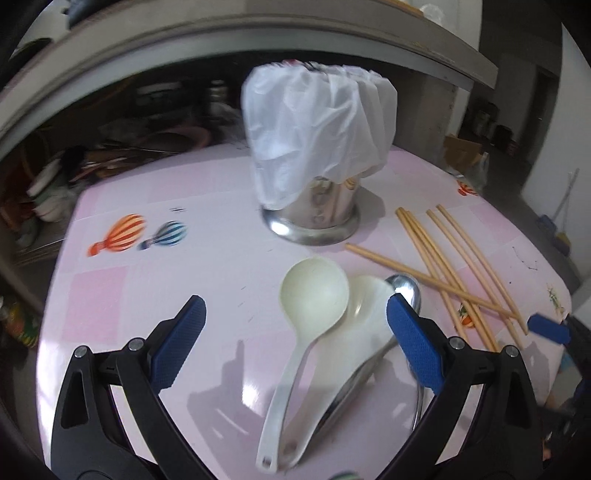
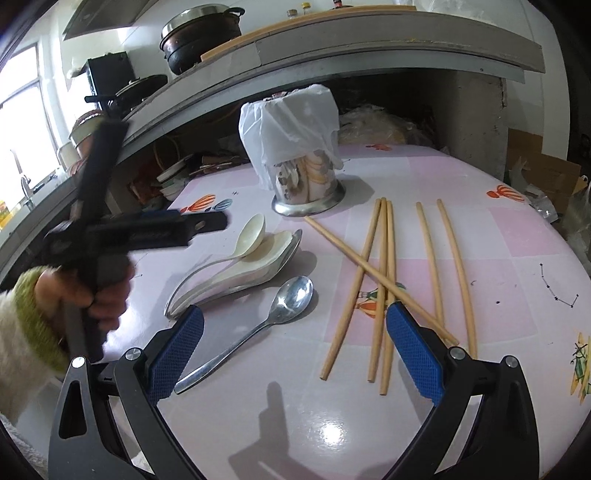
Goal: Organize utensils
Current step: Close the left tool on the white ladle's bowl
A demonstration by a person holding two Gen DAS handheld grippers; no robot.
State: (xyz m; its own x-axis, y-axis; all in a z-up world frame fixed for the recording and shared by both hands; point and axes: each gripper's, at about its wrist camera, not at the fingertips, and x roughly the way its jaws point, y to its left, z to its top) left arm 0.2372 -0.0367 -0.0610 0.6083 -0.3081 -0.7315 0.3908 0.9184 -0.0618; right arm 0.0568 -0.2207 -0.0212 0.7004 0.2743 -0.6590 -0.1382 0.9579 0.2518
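A cream plastic spoon (image 1: 314, 295) lies on top of a white spoon (image 1: 369, 317) and a metal one, stacked on the pink table. My left gripper (image 1: 295, 306) hovers open just over this stack. In the right wrist view the same stack (image 2: 255, 240) lies left of a lone metal spoon (image 2: 291, 299), whose bowl sits between the fingers of my open right gripper (image 2: 295, 312). Several wooden chopsticks (image 2: 384, 266) lie crossed to the right. Behind stands a steel utensil holder (image 2: 310, 192) with a white plastic bag (image 2: 291, 125) over it.
A person's hand (image 2: 103, 295) in a cream and green sleeve holds the left gripper (image 2: 218, 221). The table (image 2: 517, 240) ends close at right and front. Behind it an under-counter shelf (image 1: 110, 155) holds dishes. A pot (image 2: 199, 33) sits on the counter, a cardboard box (image 2: 546, 173) at right.
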